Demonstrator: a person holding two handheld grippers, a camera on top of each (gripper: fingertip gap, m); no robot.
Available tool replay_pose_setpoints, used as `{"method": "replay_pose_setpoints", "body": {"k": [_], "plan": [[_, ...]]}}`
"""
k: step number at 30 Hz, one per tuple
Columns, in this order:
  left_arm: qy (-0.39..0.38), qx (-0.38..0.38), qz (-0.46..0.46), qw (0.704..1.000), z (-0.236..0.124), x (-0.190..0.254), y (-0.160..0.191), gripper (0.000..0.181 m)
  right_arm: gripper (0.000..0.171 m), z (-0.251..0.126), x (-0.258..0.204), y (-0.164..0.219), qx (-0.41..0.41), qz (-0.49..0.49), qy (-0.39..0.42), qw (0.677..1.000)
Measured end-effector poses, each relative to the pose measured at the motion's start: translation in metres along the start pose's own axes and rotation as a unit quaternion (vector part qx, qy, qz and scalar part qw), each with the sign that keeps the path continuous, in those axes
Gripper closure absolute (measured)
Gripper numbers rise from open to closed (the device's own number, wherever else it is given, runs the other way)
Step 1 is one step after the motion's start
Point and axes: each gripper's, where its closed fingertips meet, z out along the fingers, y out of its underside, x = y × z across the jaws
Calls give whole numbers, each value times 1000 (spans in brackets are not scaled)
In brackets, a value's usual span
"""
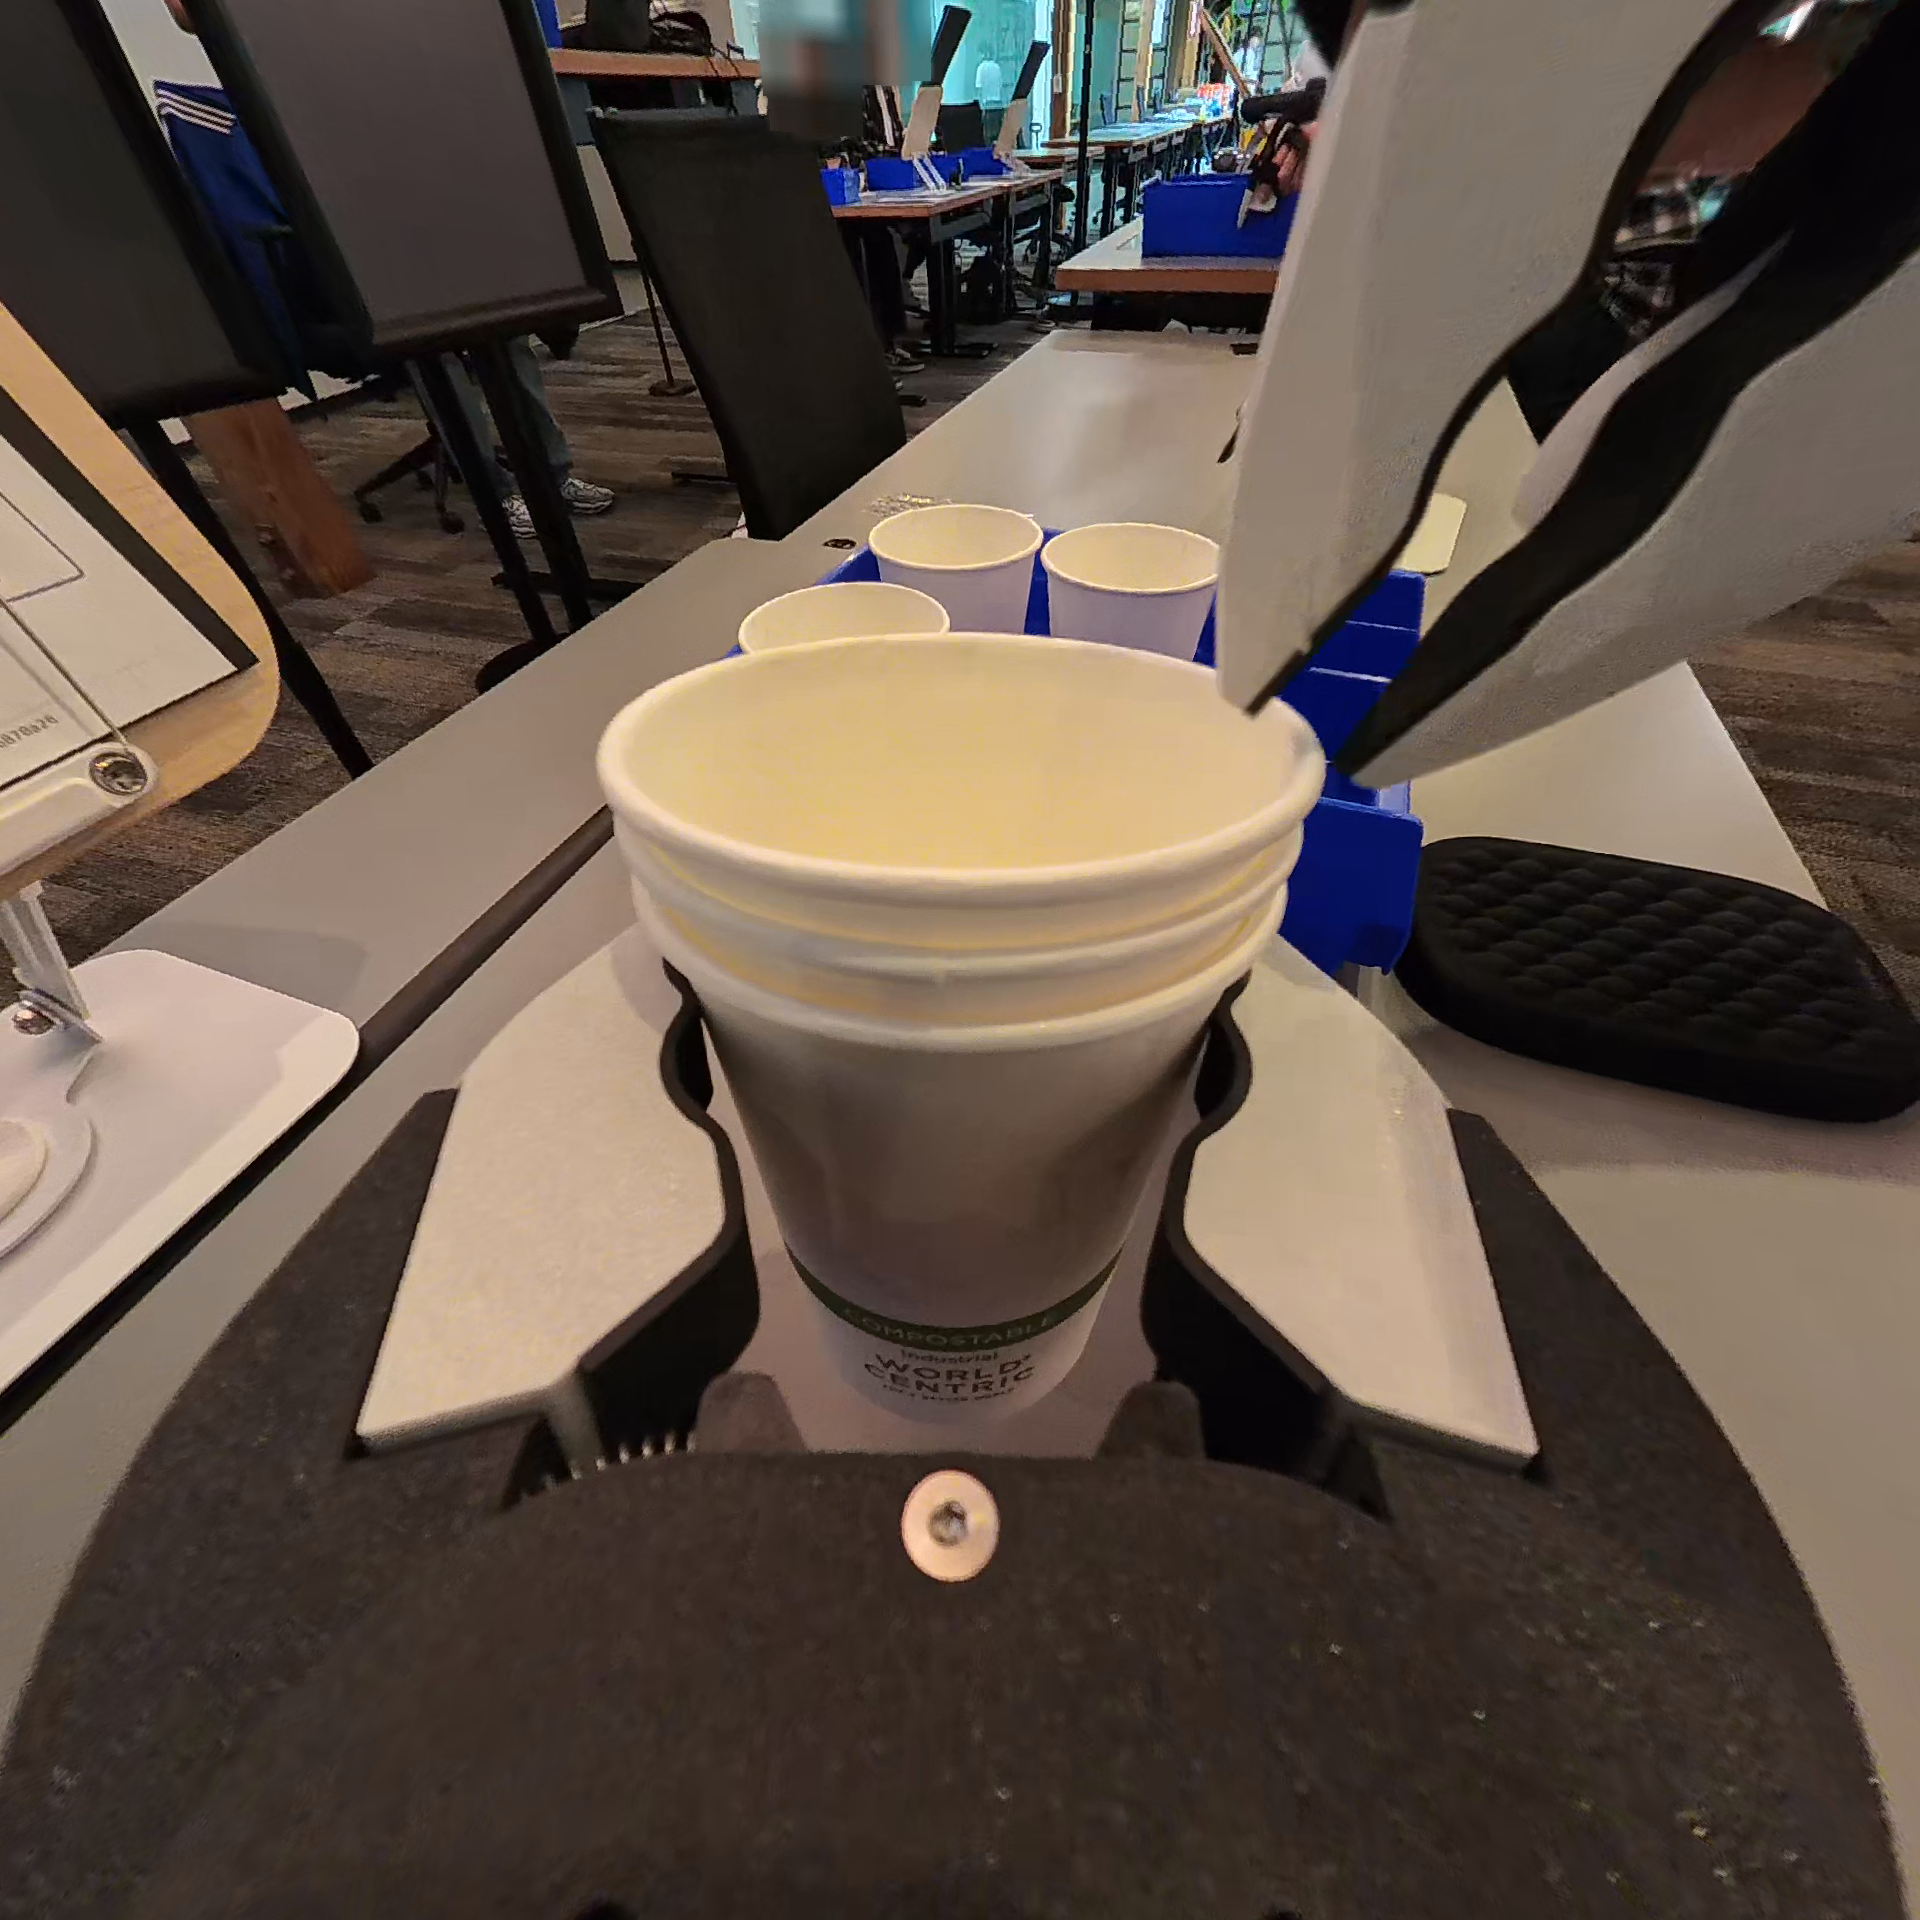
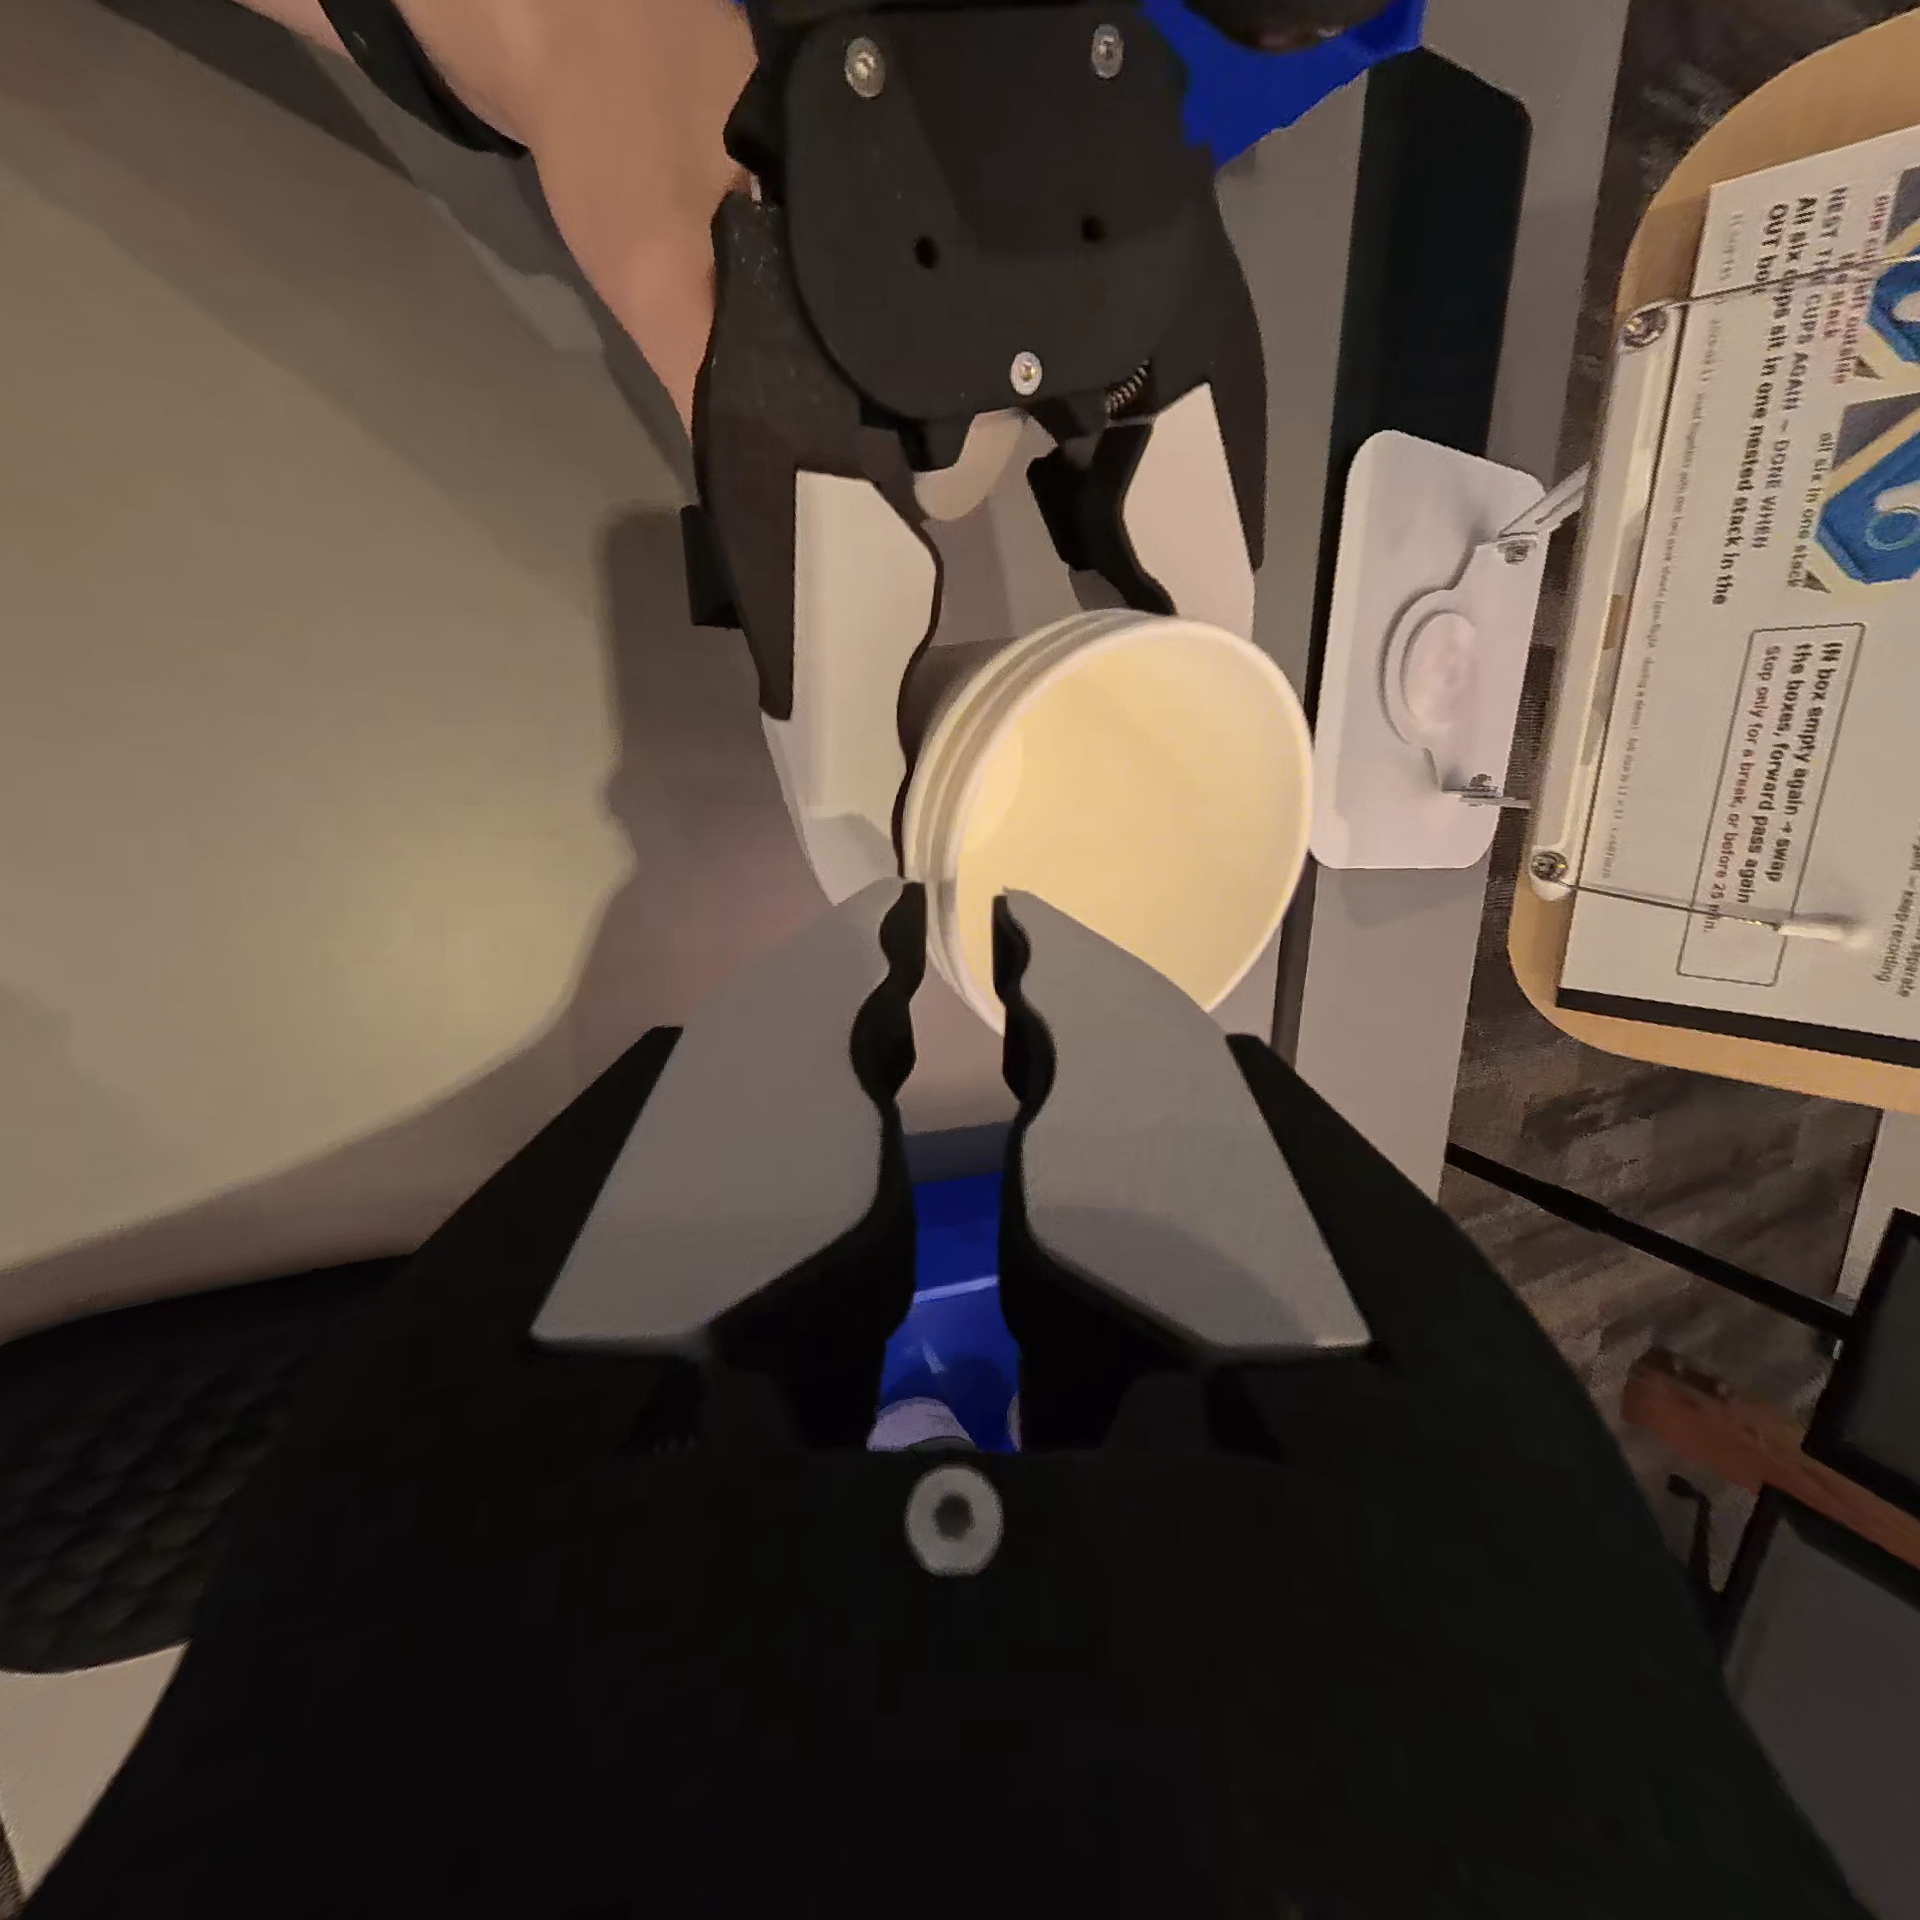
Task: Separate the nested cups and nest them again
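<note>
Left gripper (image 1: pixel 951 1049): fingers clamped on the body of the nested cup stack (image 1: pixel 951 935), one finger per side, below the rims. I count three rims stacked at the top. The stack sits upright in the grip, held above the grey bench (image 1: pixel 1662 1226).

Right gripper (image 2: pixel 951 914) comes in from my upper right in the left wrist view. Its fingers are slightly parted and straddle the top cup's rim, one tip inside the mouth, one outside. I can't tell if they're pinching the rim yet.

Just behind the stack is a blue bin (image 1: pixel 1351 873) with three single white cups (image 1: pixel 1127 592) standing upright in it. A black quilted pad (image 1: pixel 1652 977) lies on the bench beside the bin, to the right. A sheet stand (image 1: pixel 114 707) sits off to the left.
</note>
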Motion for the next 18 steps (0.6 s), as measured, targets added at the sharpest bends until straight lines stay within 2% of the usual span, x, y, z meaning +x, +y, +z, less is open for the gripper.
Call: {"method": "replay_pose_setpoints", "body": {"k": [18], "plan": [[8, 3, 7, 1000, 0, 4, -2, 88, 168, -2, -2, -5, 30, 25, -45, 998]]}}
